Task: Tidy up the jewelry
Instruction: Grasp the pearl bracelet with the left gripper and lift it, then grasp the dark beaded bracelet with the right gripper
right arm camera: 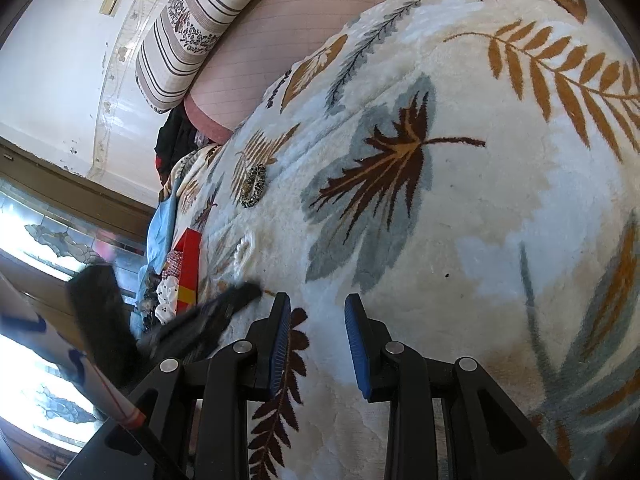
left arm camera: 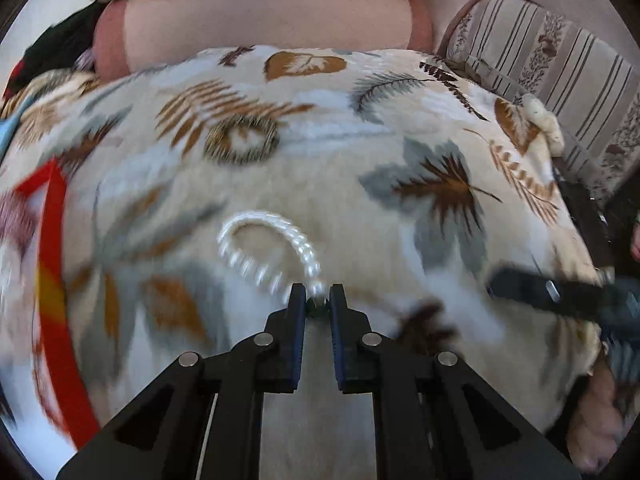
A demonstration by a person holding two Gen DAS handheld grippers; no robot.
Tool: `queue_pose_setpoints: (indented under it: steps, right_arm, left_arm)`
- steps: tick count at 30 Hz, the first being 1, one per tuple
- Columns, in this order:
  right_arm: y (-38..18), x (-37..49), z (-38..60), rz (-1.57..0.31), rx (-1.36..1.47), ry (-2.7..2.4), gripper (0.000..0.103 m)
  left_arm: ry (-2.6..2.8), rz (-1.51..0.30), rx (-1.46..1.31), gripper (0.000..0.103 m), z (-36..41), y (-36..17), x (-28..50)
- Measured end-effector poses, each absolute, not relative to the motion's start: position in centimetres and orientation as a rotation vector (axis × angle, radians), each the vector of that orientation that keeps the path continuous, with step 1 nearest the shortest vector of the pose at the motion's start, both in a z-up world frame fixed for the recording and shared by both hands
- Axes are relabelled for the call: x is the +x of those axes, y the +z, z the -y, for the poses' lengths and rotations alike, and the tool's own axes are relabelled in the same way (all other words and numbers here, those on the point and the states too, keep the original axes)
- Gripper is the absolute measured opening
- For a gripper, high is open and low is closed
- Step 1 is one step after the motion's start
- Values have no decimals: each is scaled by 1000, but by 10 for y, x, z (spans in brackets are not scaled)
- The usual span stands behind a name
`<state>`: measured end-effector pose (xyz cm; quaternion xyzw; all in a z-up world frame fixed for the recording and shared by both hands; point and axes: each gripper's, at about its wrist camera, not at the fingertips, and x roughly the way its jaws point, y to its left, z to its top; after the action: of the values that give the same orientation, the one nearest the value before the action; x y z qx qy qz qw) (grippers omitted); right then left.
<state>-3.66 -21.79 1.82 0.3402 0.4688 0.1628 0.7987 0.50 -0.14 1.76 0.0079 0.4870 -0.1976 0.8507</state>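
The left gripper [left arm camera: 318, 294] had its fingers clamped on the near end of the pearl bracelet [left arm camera: 268, 248] to lift it off the leaf-patterned blanket [left arm camera: 400, 216], while the right gripper [right arm camera: 318, 304] waited with fingers apart and empty.

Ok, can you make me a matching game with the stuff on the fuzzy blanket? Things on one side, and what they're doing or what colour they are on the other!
Things:
1. pearl bracelet
2. speckled bracelet
3. right tongs
4. box

Descriptions:
A. red with a yellow patch
B. open, with nothing between them
C. white, pinched at one end by the left tongs
D. brown and dark, lying loose on the leaf blanket

Pairs: 1-C, 2-D, 3-B, 4-A
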Motion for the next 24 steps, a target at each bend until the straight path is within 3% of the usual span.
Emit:
queue_pose_setpoints:
  steps: [12, 24]
  right_arm:
    - [21, -37, 207, -995, 629, 308, 30]
    - [41, 18, 171, -994, 528, 296, 33]
  left_arm:
    - [-514, -825, -315, 11, -60, 53, -31]
    - [-435, -727, -357, 11, -93, 49, -19]
